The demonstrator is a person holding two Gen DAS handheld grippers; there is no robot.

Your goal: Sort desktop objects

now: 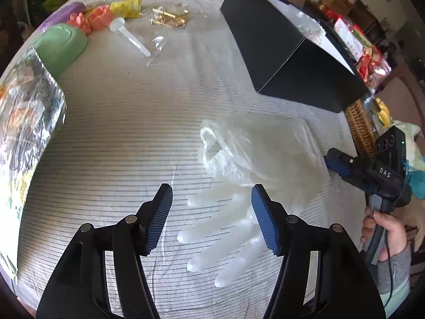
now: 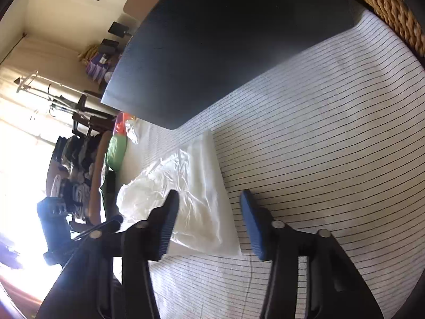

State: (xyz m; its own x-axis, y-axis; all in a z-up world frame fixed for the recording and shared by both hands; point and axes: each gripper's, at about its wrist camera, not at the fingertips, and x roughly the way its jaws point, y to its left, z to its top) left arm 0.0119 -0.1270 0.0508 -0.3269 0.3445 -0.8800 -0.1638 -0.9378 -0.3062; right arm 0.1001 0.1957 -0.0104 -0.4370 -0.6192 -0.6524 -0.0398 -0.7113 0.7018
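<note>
Two thin disposable gloves (image 1: pixel 223 239) of clear plastic lie on the striped tablecloth (image 1: pixel 119 133), near its front edge, their fingers spread toward the left gripper (image 1: pixel 212 220). They emerge from a clear plastic bag (image 1: pixel 265 143) lying flat just behind them, toward the right edge of the table. The bag and its crumpled contents (image 2: pixel 196 199) also show in the right wrist view.

Handling, as a judgement: the gloves look very light, limp and slippery; film of this kind will drape and cling rather than hold a shape. A pinch on the bunched cuff where it meets the bag, or on several glove fingers gathered together, seems a surer hold than a single flat layer against the cloth.

The left gripper hovers over the gloves with its jaws about half open and nothing between its pads. The right gripper (image 2: pixel 209 223) stands over the near corner of the bag, jaws partly open, one finger over the film and the other over bare cloth; no grip is made. A hand (image 1: pixel 382 234) in a grey sleeve holds its handle.

A black box (image 1: pixel 279 53) stands open at the far right, beside a wicker basket (image 1: pixel 361 125). Along the far left edge lie a green case (image 1: pixel 61 47), a white scoop (image 1: pixel 127 34), an orange glove (image 1: pixel 93 18) and gold pieces (image 1: pixel 167 18).

Writing: the letters "DAS" on the right gripper's body; print on the red packets beyond the table is illegible.
</note>
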